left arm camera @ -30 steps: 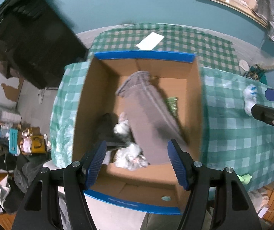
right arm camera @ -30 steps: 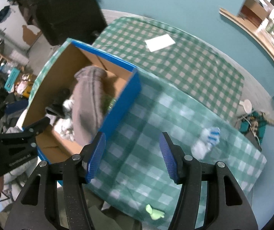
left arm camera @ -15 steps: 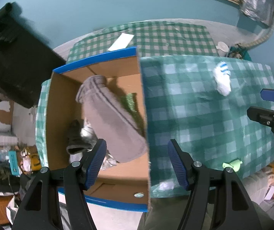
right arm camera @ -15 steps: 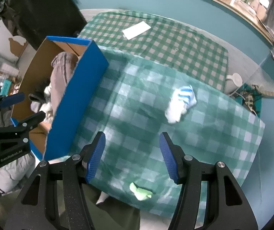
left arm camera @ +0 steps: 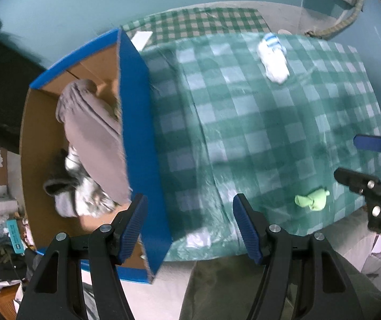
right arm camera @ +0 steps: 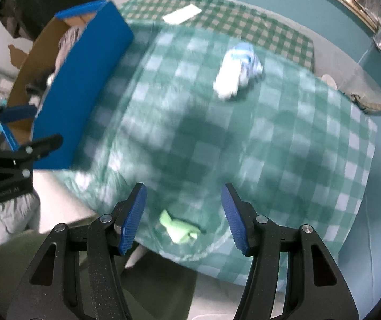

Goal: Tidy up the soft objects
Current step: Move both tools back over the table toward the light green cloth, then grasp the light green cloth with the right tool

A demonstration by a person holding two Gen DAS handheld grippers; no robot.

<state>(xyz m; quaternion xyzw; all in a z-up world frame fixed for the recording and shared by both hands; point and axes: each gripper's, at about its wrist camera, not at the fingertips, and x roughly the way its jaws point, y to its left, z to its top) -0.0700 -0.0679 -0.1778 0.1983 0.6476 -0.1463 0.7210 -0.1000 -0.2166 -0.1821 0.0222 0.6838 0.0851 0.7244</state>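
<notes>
A blue-edged cardboard box (left arm camera: pixel 137 112) (right arm camera: pixel 84 80) stands at the table's left end, with a grey garment (left arm camera: pixel 94 138) and other soft things inside. On the green checked cloth (left arm camera: pixel 257 122) lie a white sock with blue stripes (left arm camera: pixel 273 56) (right arm camera: pixel 237 73) at the far side and a small light-green soft item (left arm camera: pixel 311 200) (right arm camera: pixel 179 229) near the front edge. My left gripper (left arm camera: pixel 190 224) hangs open over the box's right wall and the cloth, nothing between its fingers. My right gripper (right arm camera: pixel 182 216) is open above the green item, clear of it.
A white card (right arm camera: pixel 182 16) lies on a second checked surface behind the table. Dark furniture (left arm camera: pixel 1 80) and floor clutter stand left of the box. The person's olive-clad legs (left arm camera: pixel 243 288) are at the table's front edge. A wooden ledge runs along the far teal wall.
Both grippers have moved right and lower, from over the box to over the cloth. The green item has come under the right gripper. Both jaw gaps look unchanged.
</notes>
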